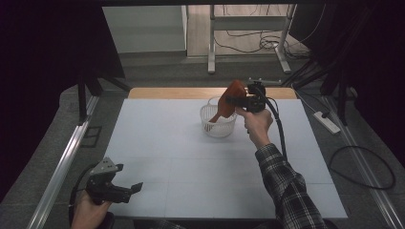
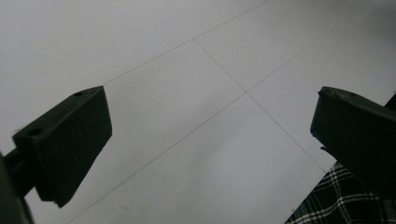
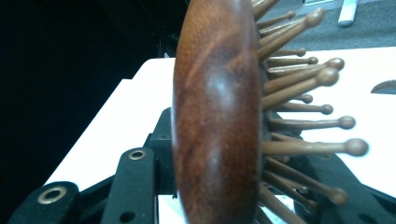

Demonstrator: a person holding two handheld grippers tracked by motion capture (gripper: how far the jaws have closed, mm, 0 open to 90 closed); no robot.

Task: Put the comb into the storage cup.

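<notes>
Your left gripper (image 1: 125,190) idles at the near left table (image 1: 157,143) edge, jaws wide apart and empty, likely keeping clear. Your right gripper (image 1: 235,100) clamps the wooden brush (image 1: 227,104) by its head above the white basket (image 1: 217,121), probably for lowering it in. The brush's long axis slants, handle pointing down into the basket, bristles (image 3: 303,98) facing sideways.

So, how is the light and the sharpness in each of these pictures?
High view: dim, dark at both sides, the white table evenly lit, the basket sharp. Left gripper view: the table surface is grey and soft, with a faint shadow between the jaws. Right gripper view: the wooden hairbrush is very close, with a pale glare on its back, and the table behind is overexposed.
</notes>
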